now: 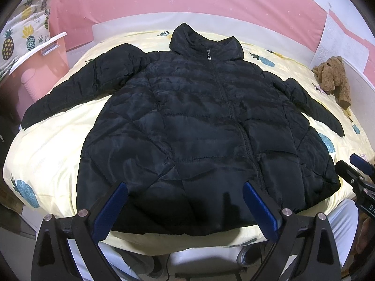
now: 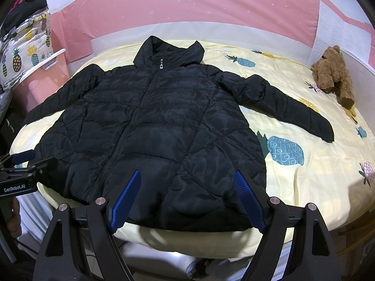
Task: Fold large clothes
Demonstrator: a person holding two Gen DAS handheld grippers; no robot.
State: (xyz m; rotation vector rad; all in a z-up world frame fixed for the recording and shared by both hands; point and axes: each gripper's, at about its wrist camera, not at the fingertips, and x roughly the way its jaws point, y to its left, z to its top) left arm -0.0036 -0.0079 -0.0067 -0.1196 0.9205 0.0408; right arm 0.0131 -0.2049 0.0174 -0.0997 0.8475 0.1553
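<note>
A black quilted puffer jacket lies flat on the bed, front up, zipped, hood toward the wall and both sleeves spread out to the sides. My left gripper hovers open above the jacket's hem near its left half, blue pads wide apart, nothing between them. My right gripper is open over the hem's right half, also holding nothing. The right gripper shows at the right edge of the left wrist view. In the right wrist view the left gripper shows at the left edge.
The bed has a pale yellow sheet printed with pineapples. A brown plush toy lies at the far right. A pink bin and piled bedding stand at the left. A pink wall is behind. A person's legs in light trousers show below.
</note>
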